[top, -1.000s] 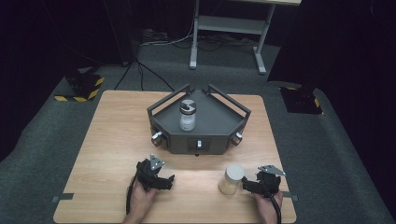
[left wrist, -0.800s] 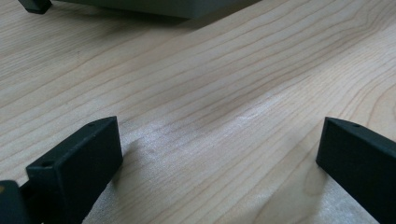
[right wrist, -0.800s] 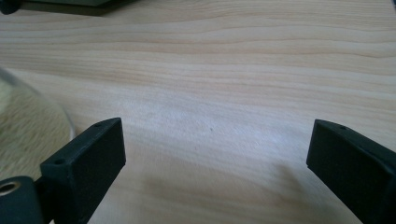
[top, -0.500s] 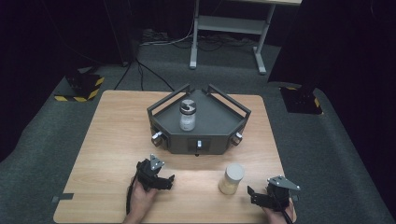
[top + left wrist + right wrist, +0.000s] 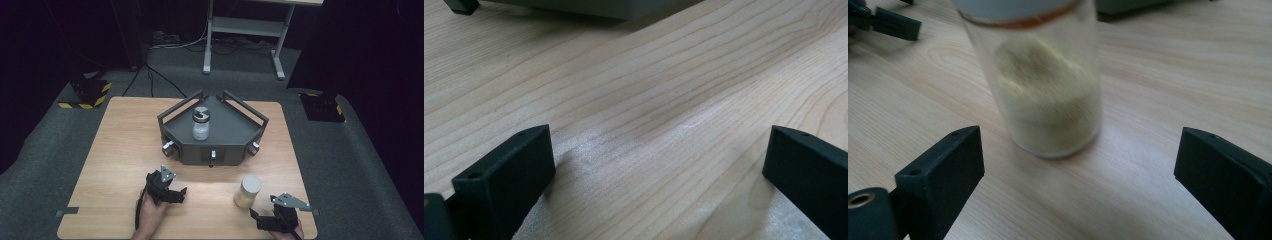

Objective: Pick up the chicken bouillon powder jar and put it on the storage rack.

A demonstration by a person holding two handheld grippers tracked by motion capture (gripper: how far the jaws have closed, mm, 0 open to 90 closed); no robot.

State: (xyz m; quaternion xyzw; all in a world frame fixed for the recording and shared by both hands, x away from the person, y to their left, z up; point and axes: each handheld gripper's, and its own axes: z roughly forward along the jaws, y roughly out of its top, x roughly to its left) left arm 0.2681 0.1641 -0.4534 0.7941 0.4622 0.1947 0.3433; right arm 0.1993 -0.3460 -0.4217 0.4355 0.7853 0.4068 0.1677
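A clear jar with a pale lid and yellowish powder stands on the wooden table near its front right. In the right gripper view the jar stands just beyond the open jaws, touching neither. My right gripper sits near the table's front edge, behind the jar. My left gripper rests open on bare wood at front left. A second jar with a dark lid stands on a grey angular fixture.
The fixture has raised rails at the back and small knobs along its front face. The left gripper's jaw shows far off in the right gripper view. A black and yellow block lies on the floor beyond the table's left corner.
My right gripper has drawn back from the powder jar toward the table's front edge, leaving the jar standing in place. The left gripper has not moved.
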